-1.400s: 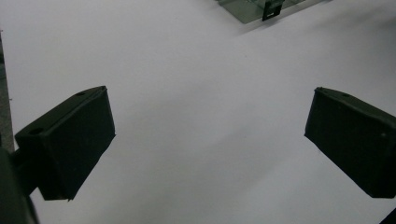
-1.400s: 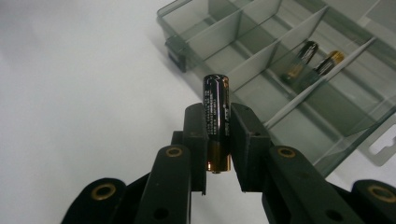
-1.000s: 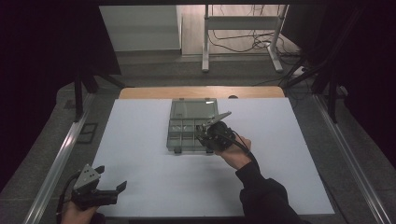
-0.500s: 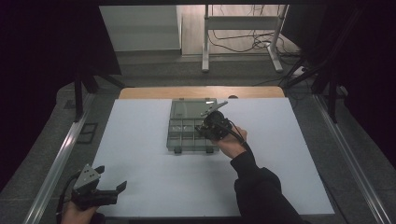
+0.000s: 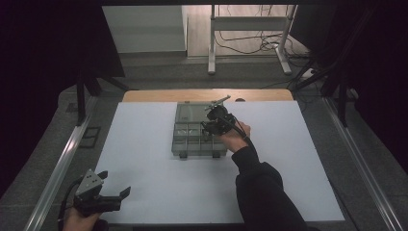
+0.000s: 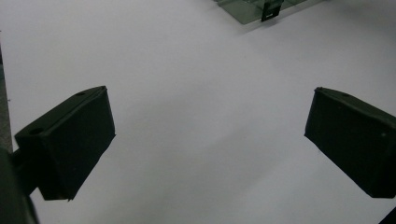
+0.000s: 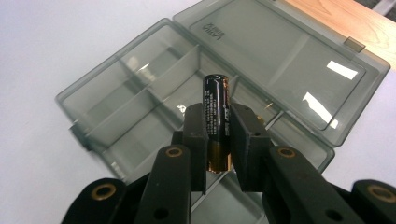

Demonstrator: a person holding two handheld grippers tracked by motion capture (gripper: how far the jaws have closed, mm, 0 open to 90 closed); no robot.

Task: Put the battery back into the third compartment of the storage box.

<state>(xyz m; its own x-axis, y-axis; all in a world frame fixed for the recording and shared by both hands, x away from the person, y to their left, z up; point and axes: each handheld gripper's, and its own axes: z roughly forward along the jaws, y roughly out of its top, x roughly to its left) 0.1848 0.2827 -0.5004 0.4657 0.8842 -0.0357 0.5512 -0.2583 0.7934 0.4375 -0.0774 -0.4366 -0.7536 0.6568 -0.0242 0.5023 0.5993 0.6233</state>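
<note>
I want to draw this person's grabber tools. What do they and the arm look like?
Both are black. The left gripper carries a grey three-cornered plate on top, and its jaws end in blocky black pads. The right gripper has black fingers with brass-coloured rivets and a black cable. The right arm wears a dark long sleeve.

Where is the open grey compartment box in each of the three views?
High view: the compartment box lies mid-table, under the right gripper.
Left gripper view: one corner of it, with a black latch, sits at the top edge, right of centre.
Right gripper view: it spreads across the middle, lid open at the upper right, behind the battery clamped in the fingers.
Shared landmark: the white table top.
</note>
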